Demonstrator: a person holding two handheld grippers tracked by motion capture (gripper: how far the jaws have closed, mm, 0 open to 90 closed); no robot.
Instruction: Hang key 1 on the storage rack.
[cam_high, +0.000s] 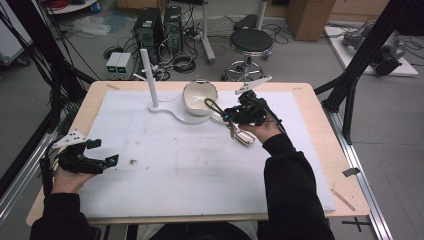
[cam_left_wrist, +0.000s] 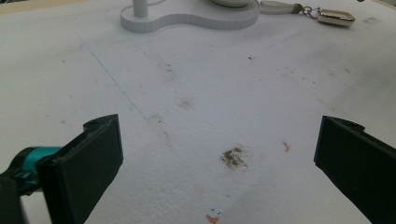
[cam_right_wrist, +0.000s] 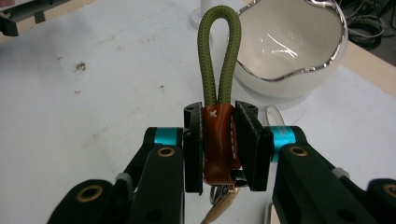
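Note:
My right gripper (cam_high: 226, 116) hovers over the white board just right of the bowl. Its jaws are shut on the brown leather tab (cam_right_wrist: 218, 140) of a keychain. The keychain's olive-green cord loop (cam_right_wrist: 218, 51) sticks out past the fingertips toward the bowl, and a metal ring with keys (cam_right_wrist: 223, 198) hangs below the jaws. My left gripper (cam_high: 104, 152) rests low at the board's near-left edge, and in the left gripper view its jaws stand wide open with nothing between them (cam_left_wrist: 219, 154).
A white stand (cam_high: 172, 111) with an upright post (cam_high: 149, 77) carries a glossy white bowl (cam_high: 200, 97) at the back centre. A second keychain with a pale fob (cam_high: 246, 139) lies on the board beside the stand. A dark smudge (cam_left_wrist: 233, 157) marks the board.

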